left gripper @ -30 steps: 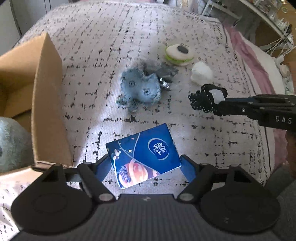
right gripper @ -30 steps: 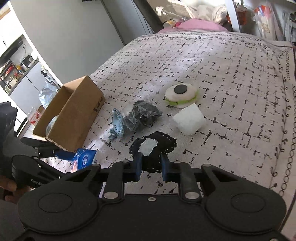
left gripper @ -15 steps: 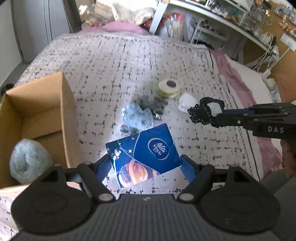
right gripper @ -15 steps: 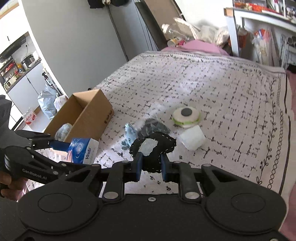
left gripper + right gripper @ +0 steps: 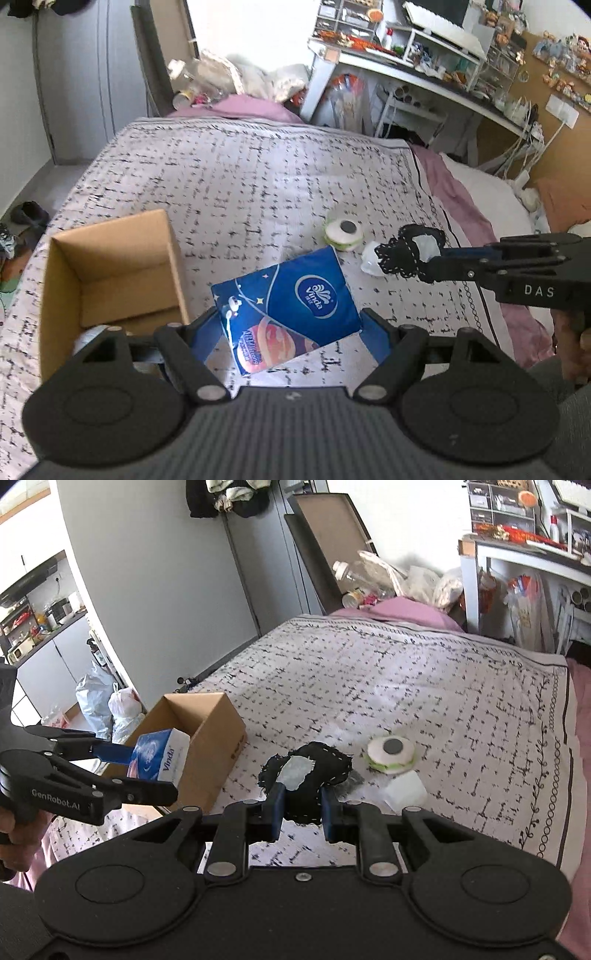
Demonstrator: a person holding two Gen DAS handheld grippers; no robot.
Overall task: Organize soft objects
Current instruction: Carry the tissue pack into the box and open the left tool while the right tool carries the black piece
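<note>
My left gripper (image 5: 288,325) is shut on a blue tissue pack (image 5: 286,306), held in the air above the bed. In the right wrist view that pack (image 5: 159,755) hangs beside the open cardboard box (image 5: 207,738). My right gripper (image 5: 301,808) is shut on a small black cloth pad with a white patch (image 5: 306,775), also lifted; from the left wrist camera the pad (image 5: 410,253) shows at the right. The cardboard box (image 5: 110,258) stands at the bed's left edge. A round white and green soft toy (image 5: 343,234) and a white foam block (image 5: 404,792) lie on the bed.
The patterned bedspread (image 5: 240,177) runs far back to a pink pillow (image 5: 240,107). A cluttered white desk (image 5: 424,77) stands at the right, plastic bags (image 5: 99,705) on the floor by the box. A grey bundle (image 5: 351,781) peeks out behind the black pad.
Both grippers have risen with their loads and tilted up, so more of the room shows. The box now appears smaller and farther below; the blue-grey cloth is hidden behind the tissue pack.
</note>
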